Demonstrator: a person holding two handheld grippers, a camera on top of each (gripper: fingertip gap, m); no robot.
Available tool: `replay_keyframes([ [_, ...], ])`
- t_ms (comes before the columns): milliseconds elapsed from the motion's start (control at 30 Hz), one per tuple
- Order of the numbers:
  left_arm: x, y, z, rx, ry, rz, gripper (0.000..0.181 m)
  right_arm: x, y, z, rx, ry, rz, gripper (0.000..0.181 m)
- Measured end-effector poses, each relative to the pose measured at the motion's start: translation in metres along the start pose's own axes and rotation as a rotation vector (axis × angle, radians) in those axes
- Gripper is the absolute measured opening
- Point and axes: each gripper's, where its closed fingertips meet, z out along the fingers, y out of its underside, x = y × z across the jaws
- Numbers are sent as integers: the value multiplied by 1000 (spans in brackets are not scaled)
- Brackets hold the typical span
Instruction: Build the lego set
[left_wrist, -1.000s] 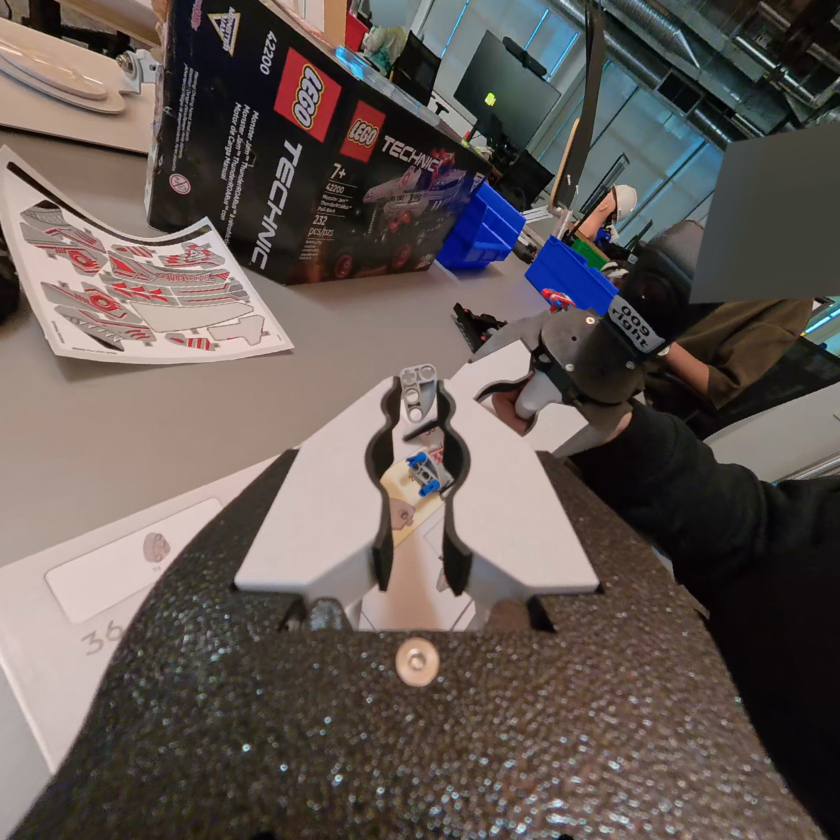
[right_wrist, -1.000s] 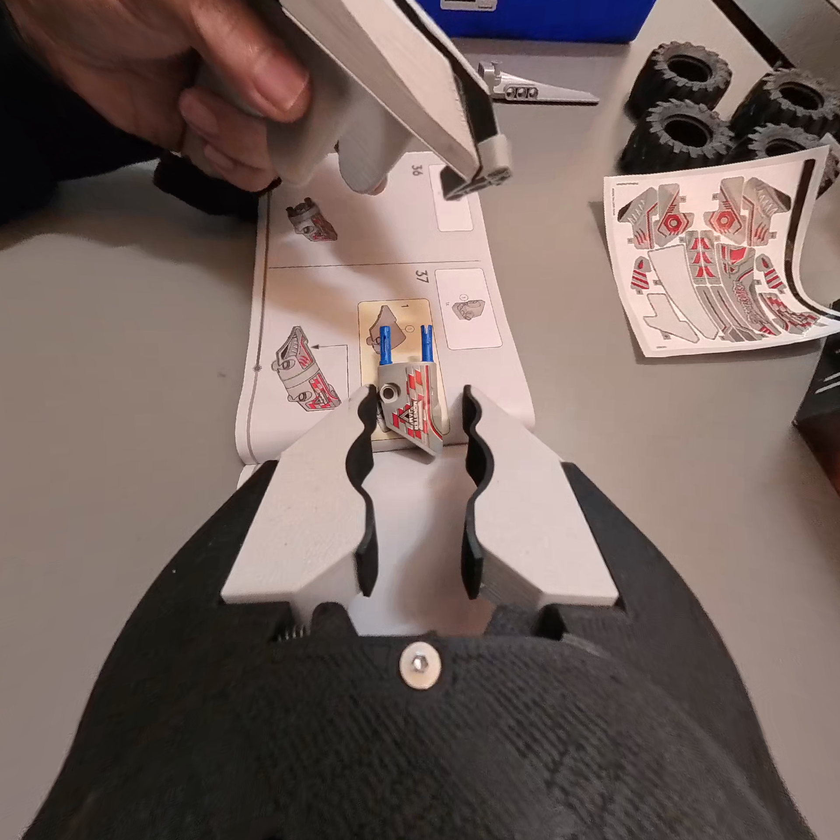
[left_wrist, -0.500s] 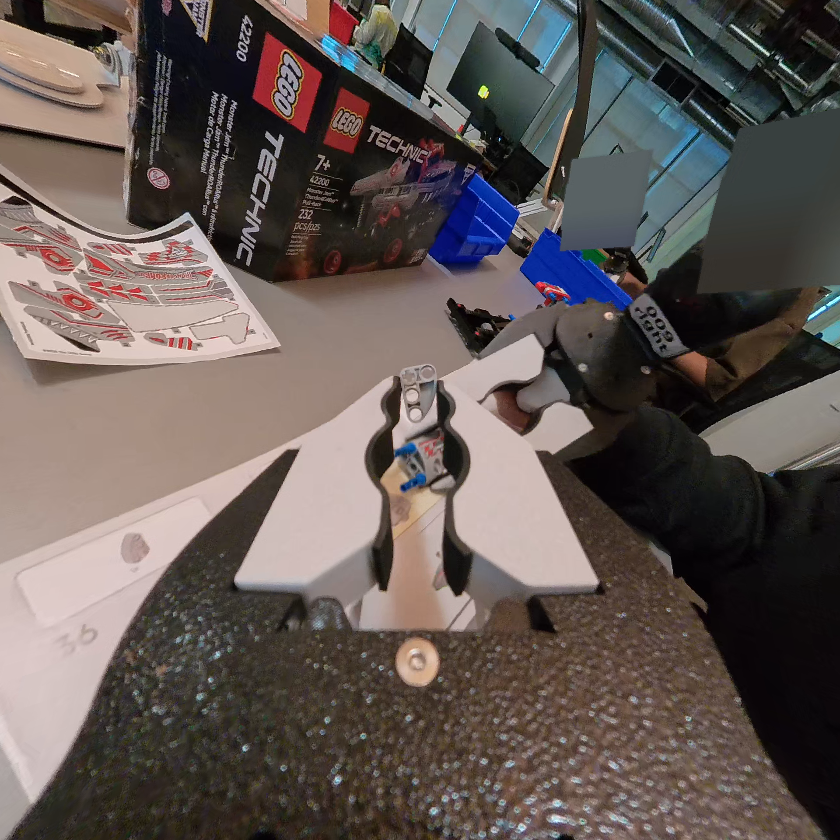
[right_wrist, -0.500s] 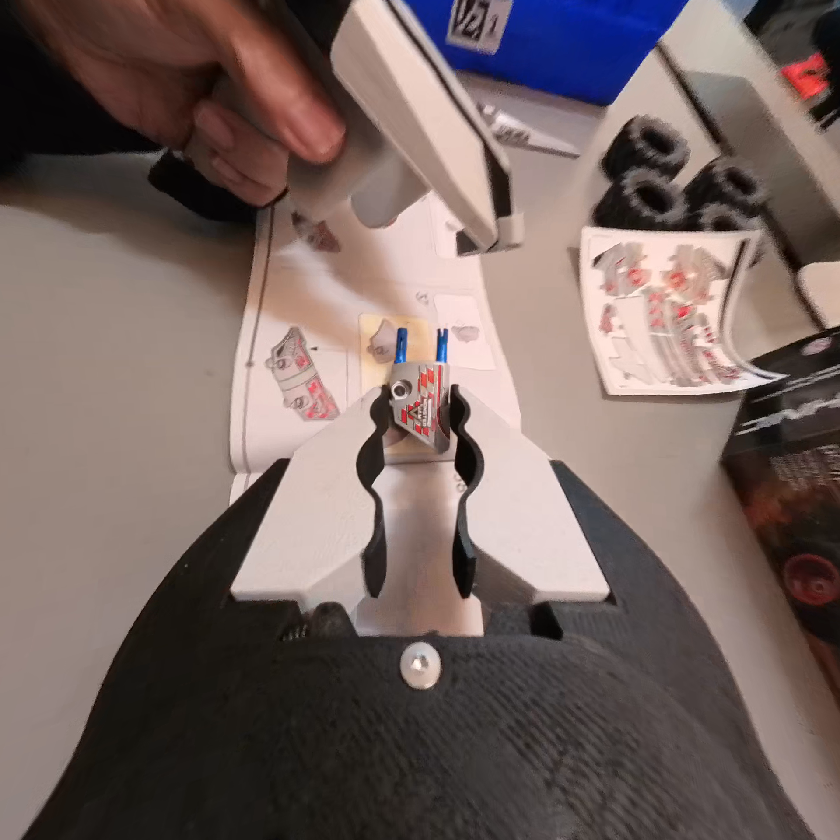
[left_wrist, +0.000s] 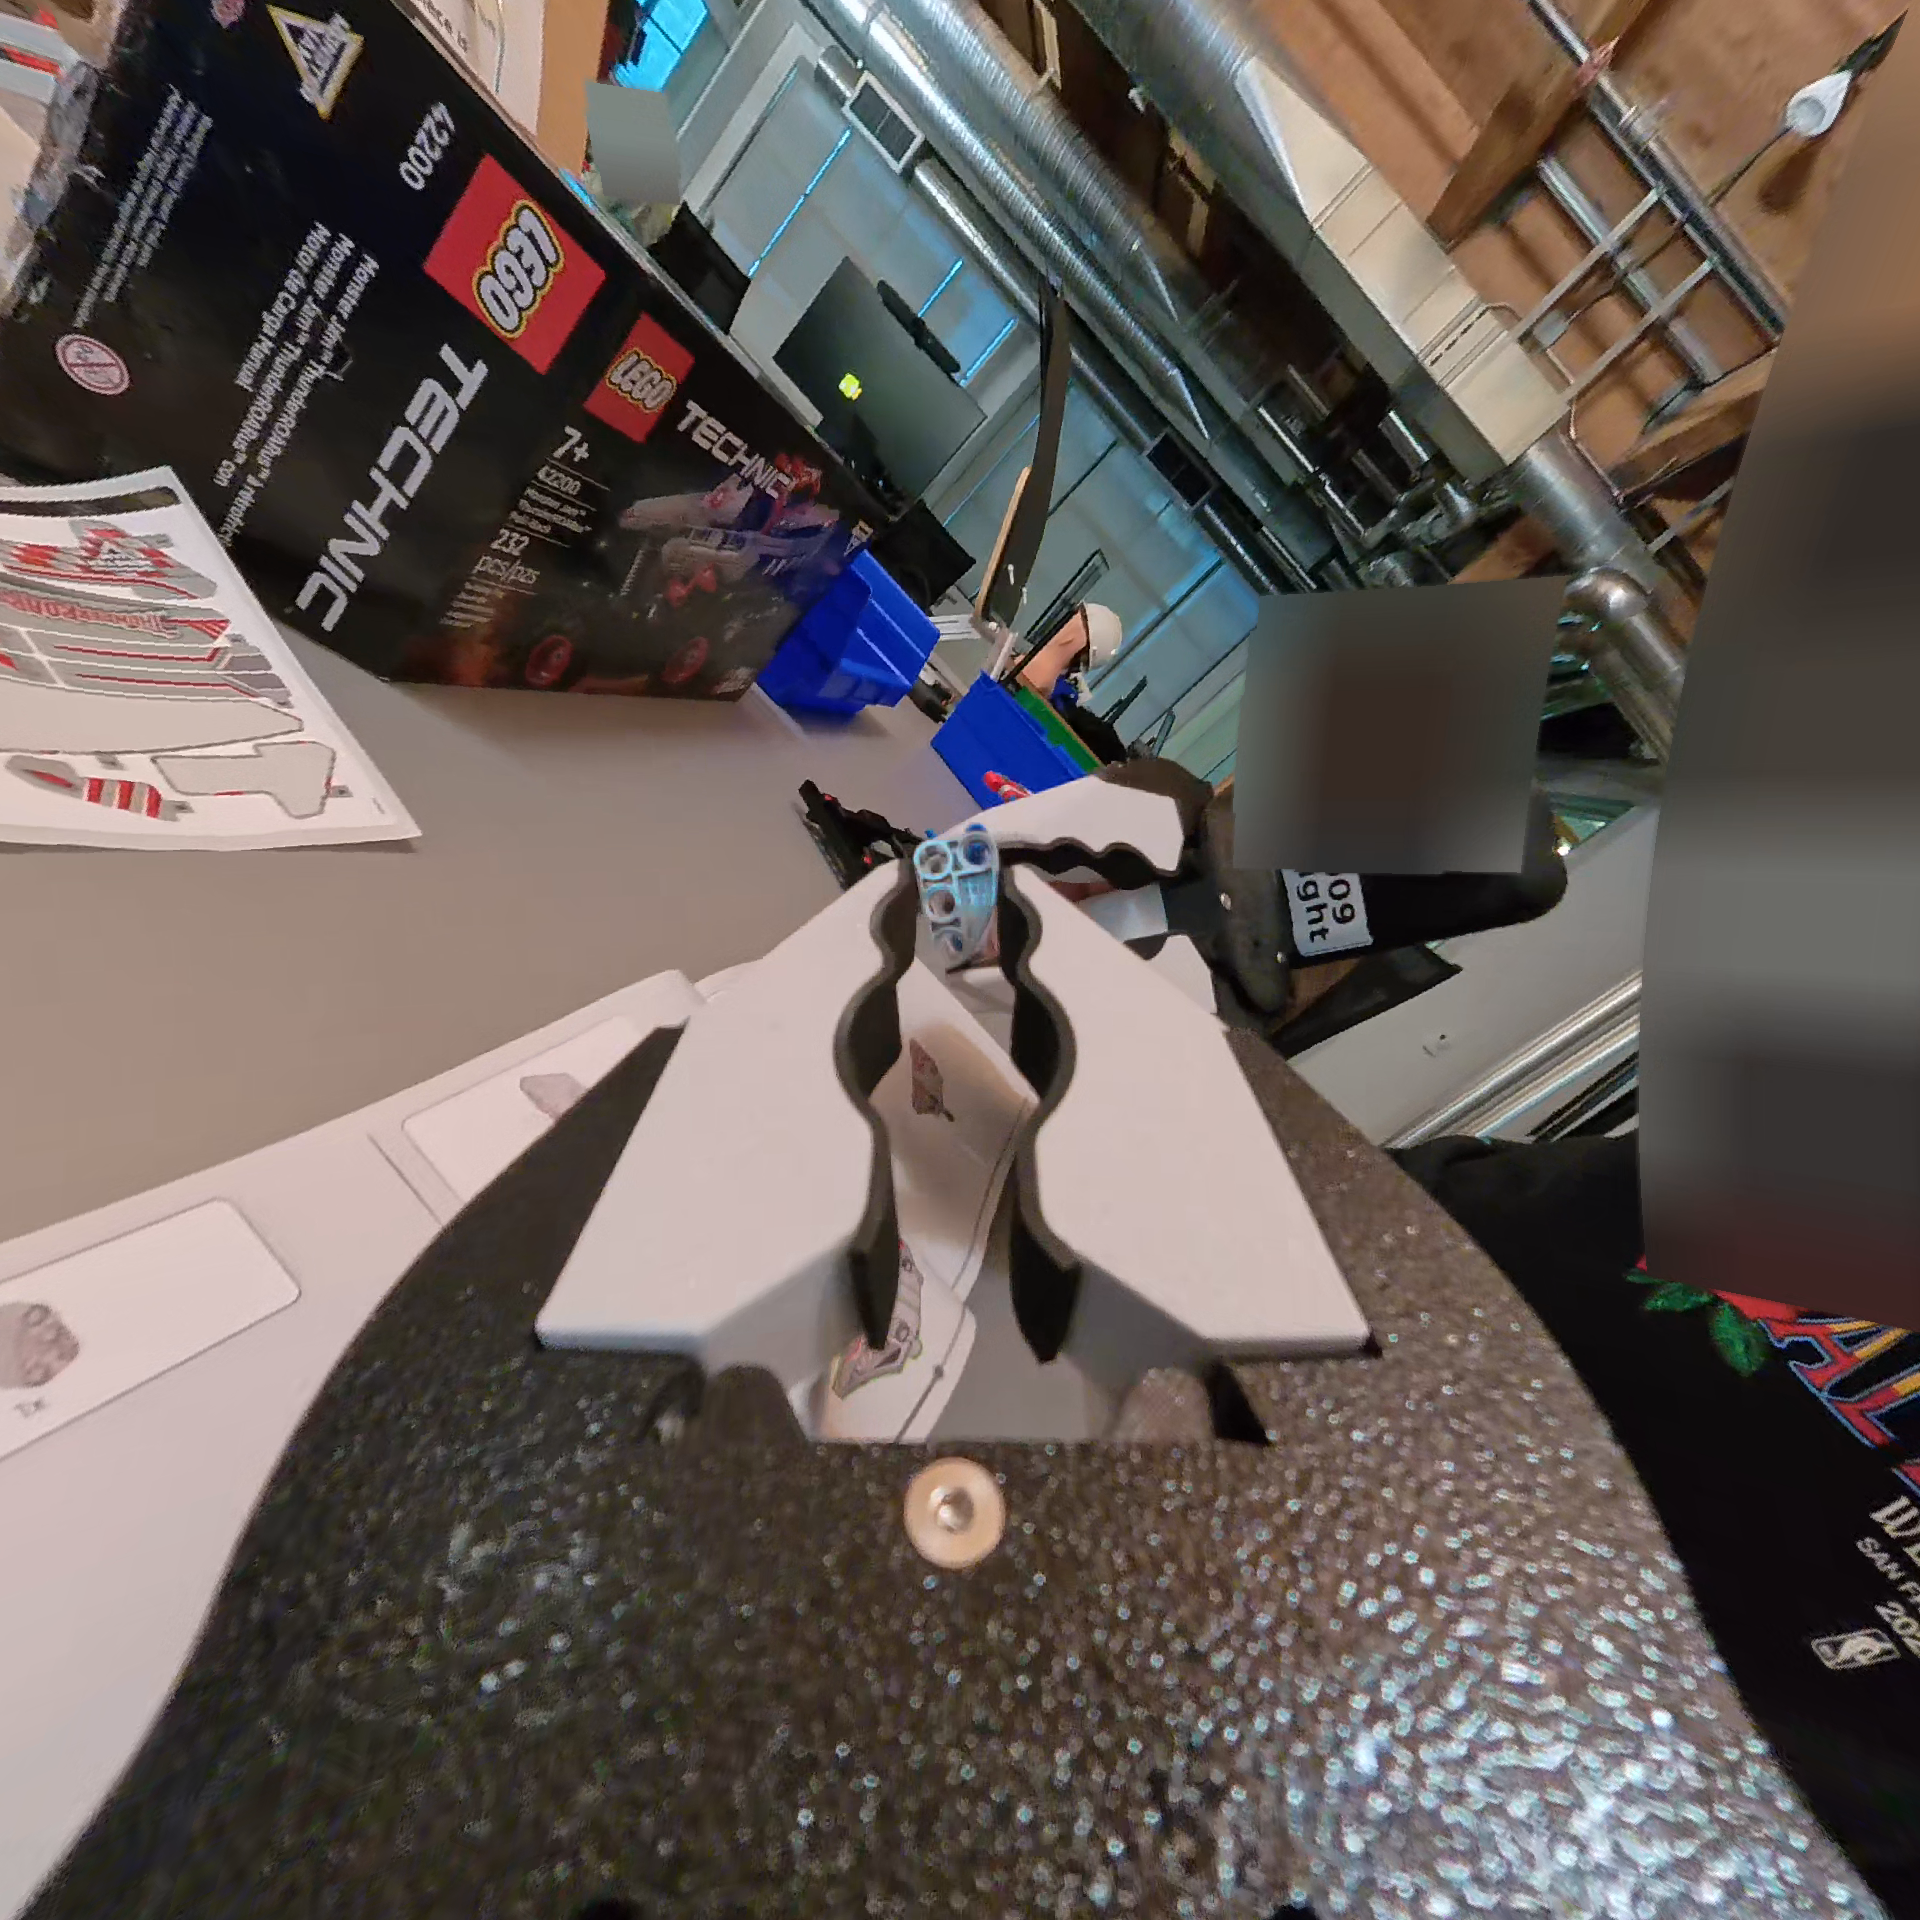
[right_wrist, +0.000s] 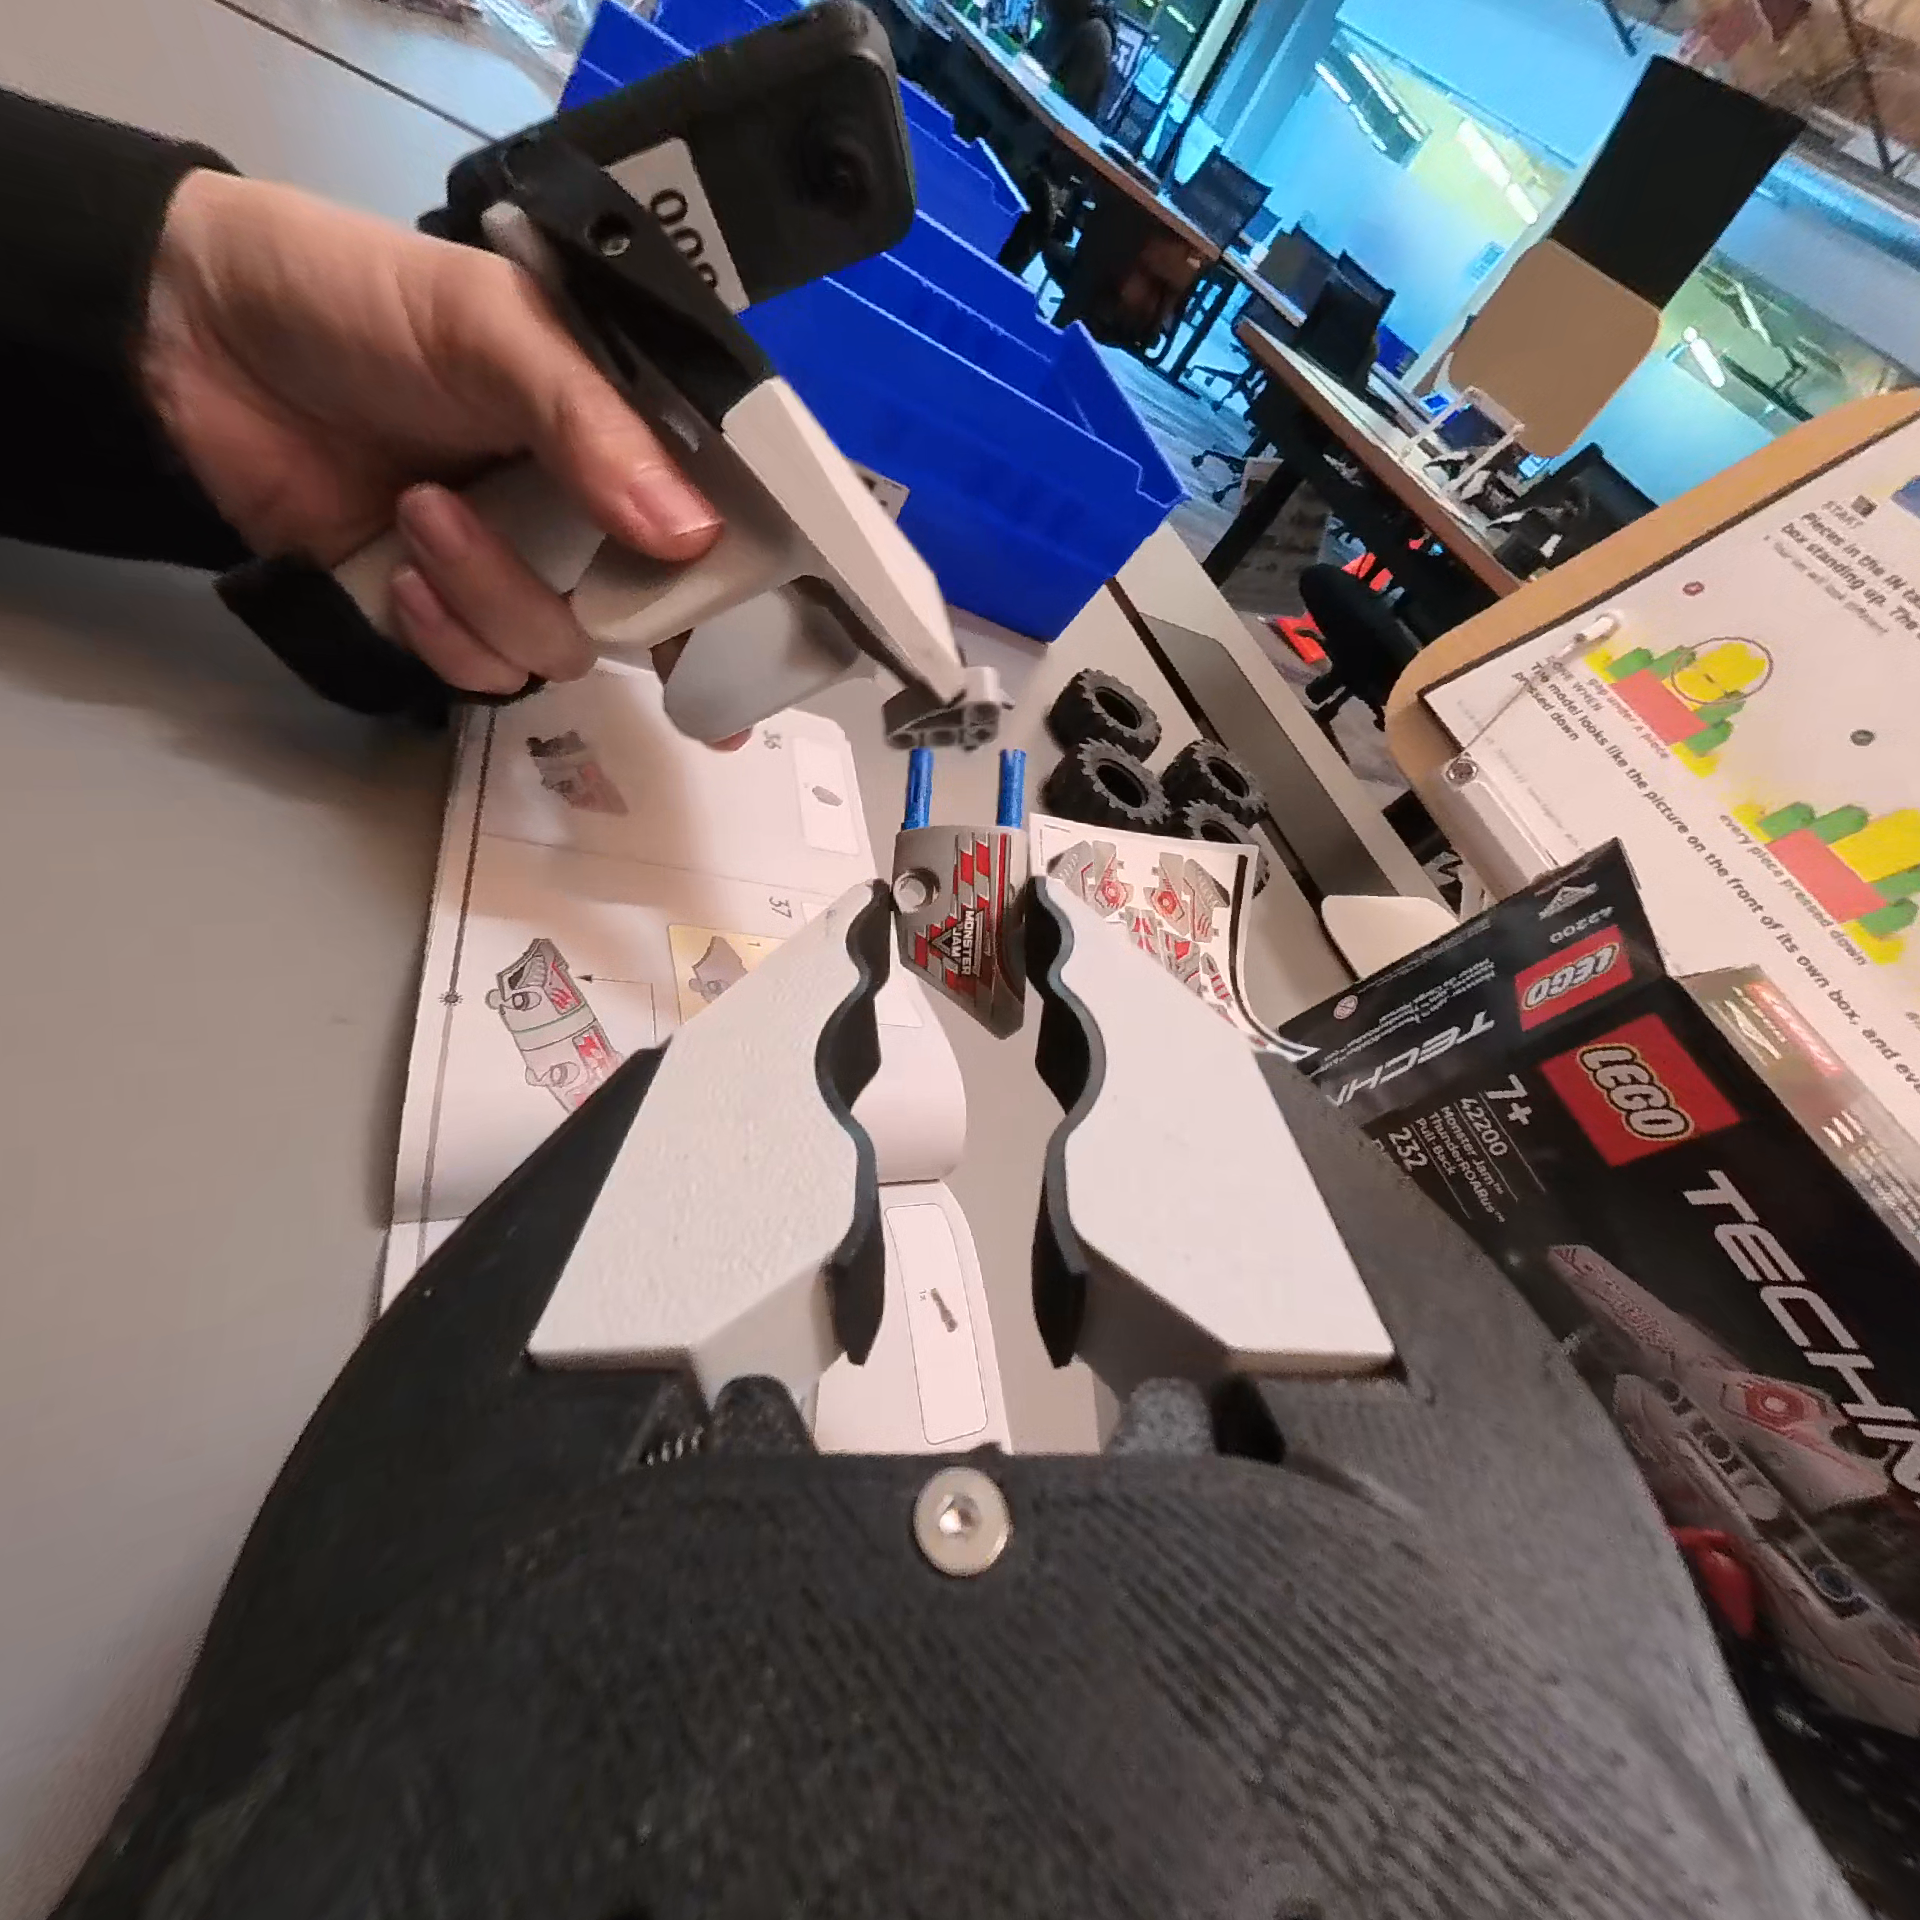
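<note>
In the right wrist view my right gripper (right_wrist: 961, 909) is shut on a grey panel with red stickers (right_wrist: 961, 940). Two blue pins (right_wrist: 920, 784) stick out of its far end. My left gripper (right_wrist: 935, 691) comes in from the upper left, held by a hand, and is shut on a small grey lift-arm piece (right_wrist: 951, 719) just above the pins. In the left wrist view my left gripper (left_wrist: 954, 904) pinches that holed grey piece (left_wrist: 954, 899) at its tips. The right gripper (left_wrist: 1101, 847) is right behind it, and blue pin ends show in the piece's top holes.
The open instruction booklet (right_wrist: 623, 935) lies under both grippers. The black set box (right_wrist: 1662, 1195) stands at right, with a sticker sheet (right_wrist: 1153, 904) and several black tyres (right_wrist: 1132, 758) beyond. Blue bins (right_wrist: 935, 364) stand behind. A board with coloured brick pictures (right_wrist: 1714, 727) is at far right. Left and right tips are no more than a few centimetres apart.
My right gripper shut on the stickered panel and lifted it off the booklet. Both grippers rose and tilted, and the left's grey piece now sits at the blue pins.
</note>
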Motion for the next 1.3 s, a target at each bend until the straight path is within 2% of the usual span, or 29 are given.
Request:
replay_keyframes([
  [33,1,-1,-1,6,10,-4,12,-3,0,0,-3,-17,-10,24],
  [433,12,3,2,-15,118,-82,12,-7,-9,-1,-18,6,-92,24],
  [767,0,6,4,-40,-26,40,12,-7,0,6,-107,67,-190,23],
  [967,-2,8,4,-53,-48,44,12,-6,4,9,-143,107,-261,23],
  [1000,-2,8,4,-56,-58,69,13,-6,4,10,-149,110,-265,23],
  [1100,-2,8,4,-93,-134,286,13,-6,5,10,-131,95,-221,23],
  [1167,-4,9,5,-115,-181,338,13,-6,6,11,-140,102,-228,22],
  [1300,-7,11,4,-98,-135,152,13,-8,8,14,-159,109,-253,22],
])
